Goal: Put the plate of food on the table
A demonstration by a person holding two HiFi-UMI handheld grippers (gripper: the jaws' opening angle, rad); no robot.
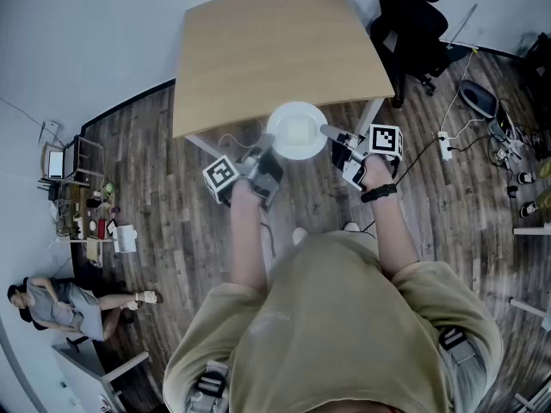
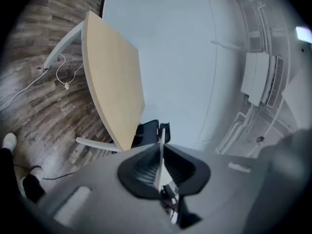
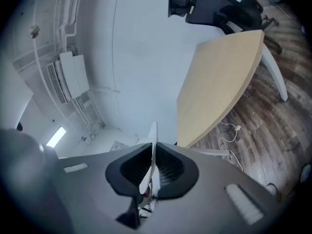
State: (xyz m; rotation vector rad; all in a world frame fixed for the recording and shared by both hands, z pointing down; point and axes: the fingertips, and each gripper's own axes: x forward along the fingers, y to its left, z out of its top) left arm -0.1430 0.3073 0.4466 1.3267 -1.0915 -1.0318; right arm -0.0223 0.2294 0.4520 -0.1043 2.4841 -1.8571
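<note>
Item: one white plate (image 1: 297, 130), pale food at its centre, held across the near edge of the light wooden table (image 1: 267, 50), about midway along that edge; whether it touches the top cannot be told. Left gripper (image 1: 269, 157): jaws clamped on the plate's left rim; right gripper (image 1: 331, 134): jaws clamped on its right rim. Also present: black office chair (image 1: 411, 24) off the table's far right corner, wood-plank floor (image 1: 448, 196) beneath.
</note>
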